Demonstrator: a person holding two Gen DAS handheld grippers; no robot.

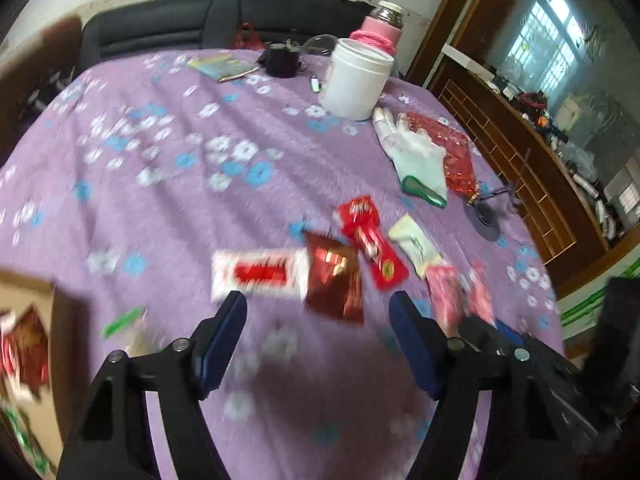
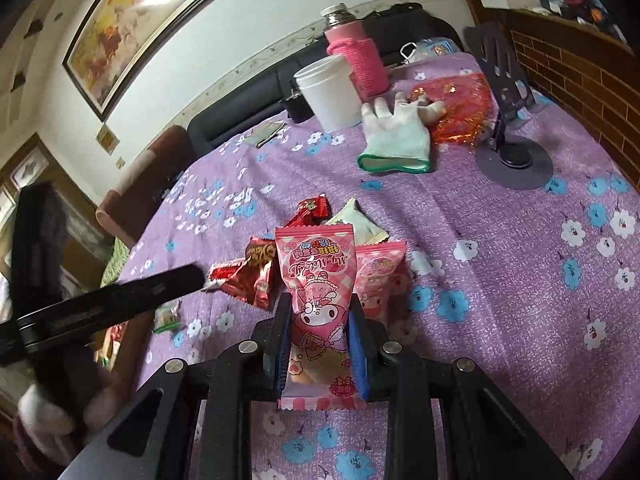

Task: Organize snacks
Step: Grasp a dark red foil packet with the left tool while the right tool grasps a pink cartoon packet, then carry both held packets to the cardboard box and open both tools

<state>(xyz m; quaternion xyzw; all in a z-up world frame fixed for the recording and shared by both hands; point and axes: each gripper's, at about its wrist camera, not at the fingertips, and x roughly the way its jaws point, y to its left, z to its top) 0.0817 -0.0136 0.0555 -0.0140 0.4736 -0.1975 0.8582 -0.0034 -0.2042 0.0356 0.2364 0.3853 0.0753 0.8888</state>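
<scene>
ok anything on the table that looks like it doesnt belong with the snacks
Yes. A white work glove with a green cuff lies flat among the clutter, its fingers resting on a red foil bag behind the snack packets. A phone stand sits beside it. Neither is a snack.

Room surroundings beyond a table draped in a purple floral cloth (image 2: 500, 240).
A dark upholstered sofa (image 1: 168, 26) stands against a white wall (image 2: 208, 52) bearing a large framed painting (image 2: 148, 12); a brown wooden cabinet (image 1: 504, 136) runs along one side below a bright barred window (image 1: 552, 36).
</scene>
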